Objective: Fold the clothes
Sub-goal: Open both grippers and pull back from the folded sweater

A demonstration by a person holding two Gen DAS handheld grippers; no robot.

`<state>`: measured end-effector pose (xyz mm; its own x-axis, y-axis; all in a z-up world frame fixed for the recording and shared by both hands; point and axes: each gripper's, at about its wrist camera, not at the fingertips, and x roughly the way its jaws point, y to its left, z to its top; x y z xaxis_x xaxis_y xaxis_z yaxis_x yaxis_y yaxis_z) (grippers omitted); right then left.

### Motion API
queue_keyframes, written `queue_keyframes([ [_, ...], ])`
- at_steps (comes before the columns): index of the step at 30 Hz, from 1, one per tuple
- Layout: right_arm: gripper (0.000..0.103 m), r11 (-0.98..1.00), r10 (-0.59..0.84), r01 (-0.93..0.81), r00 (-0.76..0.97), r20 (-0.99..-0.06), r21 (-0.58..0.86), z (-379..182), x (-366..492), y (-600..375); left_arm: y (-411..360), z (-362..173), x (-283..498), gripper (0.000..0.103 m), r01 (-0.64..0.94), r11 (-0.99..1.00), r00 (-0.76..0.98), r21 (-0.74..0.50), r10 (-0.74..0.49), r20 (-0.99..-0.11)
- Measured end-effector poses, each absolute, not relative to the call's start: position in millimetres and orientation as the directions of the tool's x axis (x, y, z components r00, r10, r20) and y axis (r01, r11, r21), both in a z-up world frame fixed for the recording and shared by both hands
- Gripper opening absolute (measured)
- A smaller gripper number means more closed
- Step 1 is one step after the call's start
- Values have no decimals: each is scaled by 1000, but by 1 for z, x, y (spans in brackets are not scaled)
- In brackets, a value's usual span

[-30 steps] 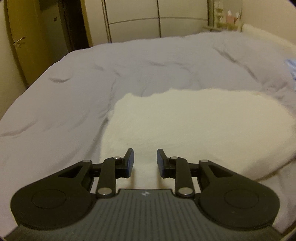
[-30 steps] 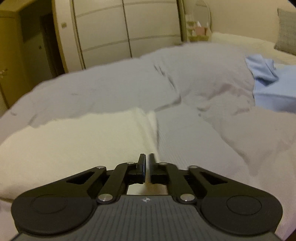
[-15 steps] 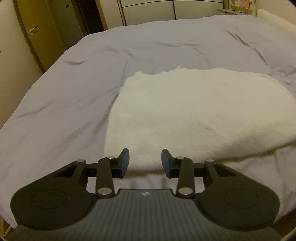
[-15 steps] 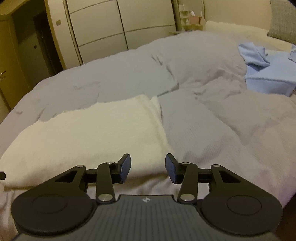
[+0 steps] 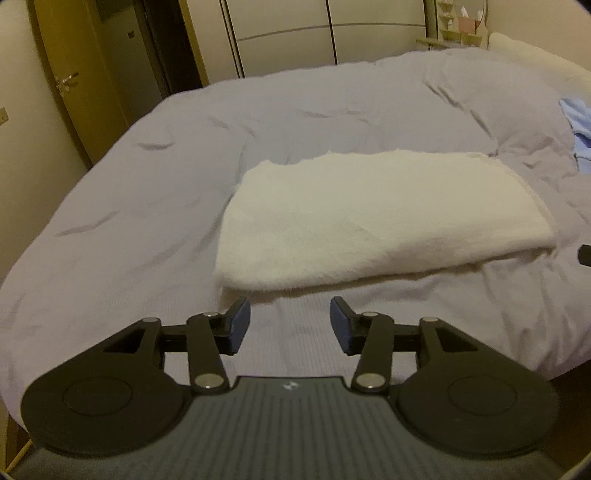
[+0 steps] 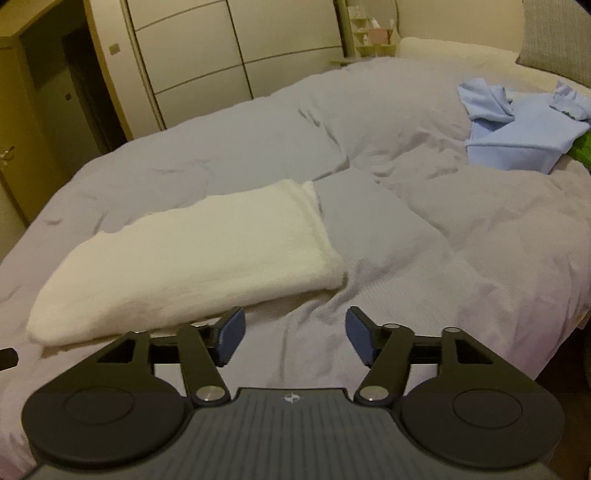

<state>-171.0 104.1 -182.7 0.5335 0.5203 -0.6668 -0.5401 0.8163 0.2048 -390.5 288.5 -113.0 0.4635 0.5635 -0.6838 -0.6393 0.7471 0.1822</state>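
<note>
Bedroom walls and a big bed (image 5: 155,206) fill the left wrist view. The bed has a soft grey-purple cover with many small wrinkles. Behind it stand pale wardrobe doors (image 5: 332,33), and a brown door (image 5: 70,77) is at the far left. A folded white towel (image 5: 376,218) lies flat on the cover, just past the left tongs (image 5: 290,325). Its long side runs from left to right, and its thick folded edge faces the tongs. The left tongs are wide apart and hold nothing. They hang over bare cover, near the towel but not touching it. A bit of blue cloth (image 5: 580,129) peeks in at the right edge.

From the right wrist view, the same bed (image 6: 461,240) spreads out, with the wardrobe doors (image 6: 236,51) behind it. The towel (image 6: 192,258) sits to the left, with its long side slanting from near left to far right. The right tongs (image 6: 295,338) are wide apart and hold nothing. They hang over the cover, beside the towel's near right corner. Blue clothes (image 6: 517,136) lie in a loose heap far off on the right, well apart from the towel. Something green (image 6: 583,147) shows beside them.
</note>
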Motion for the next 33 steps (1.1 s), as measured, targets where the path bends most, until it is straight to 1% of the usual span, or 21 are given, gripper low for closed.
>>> queue_keyframes([
  [2, 76, 812, 526, -546, 531, -665, 206, -180, -177, 102, 279, -108, -397, 46, -642, 744, 467, 186, 572, -675],
  [4, 78, 807, 531, -553, 528, -663, 207, -177, -183, 100, 270, -103, -403, 46, -643, 741, 467, 193, 579, -668],
  [6, 86, 803, 537, -559, 525, -660, 208, -174, -189, 98, 260, -99, -408, 47, -643, 739, 467, 202, 587, -661],
  [8, 88, 798, 542, -565, 522, -658, 208, -171, -195, 96, 253, -95, -412, 50, -647, 734, 468, 208, 597, -651],
  [10, 88, 793, 547, -571, 520, -656, 209, -168, -201, 95, 246, -91, -416, 53, -651, 729, 471, 211, 607, -641],
  [17, 89, 770, 581, -601, 518, -628, 217, -155, -210, 88, 229, -77, -433, 54, -680, 705, 478, 202, 635, -608],
  [24, 89, 745, 609, -630, 507, -610, 220, -149, -216, 86, 225, -74, -441, 55, -700, 688, 466, 194, 644, -606],
  [29, 89, 756, 600, -614, 514, -613, 226, -150, -217, 84, 228, -74, -436, 55, -680, 706, 480, 197, 631, -609],
  [31, 89, 768, 589, -598, 521, -617, 228, -151, -216, 82, 231, -76, -431, 60, -666, 720, 488, 195, 618, -616],
  [33, 89, 784, 572, -577, 532, -625, 226, -153, -215, 81, 234, -80, -425, 61, -648, 736, 497, 198, 605, -622],
])
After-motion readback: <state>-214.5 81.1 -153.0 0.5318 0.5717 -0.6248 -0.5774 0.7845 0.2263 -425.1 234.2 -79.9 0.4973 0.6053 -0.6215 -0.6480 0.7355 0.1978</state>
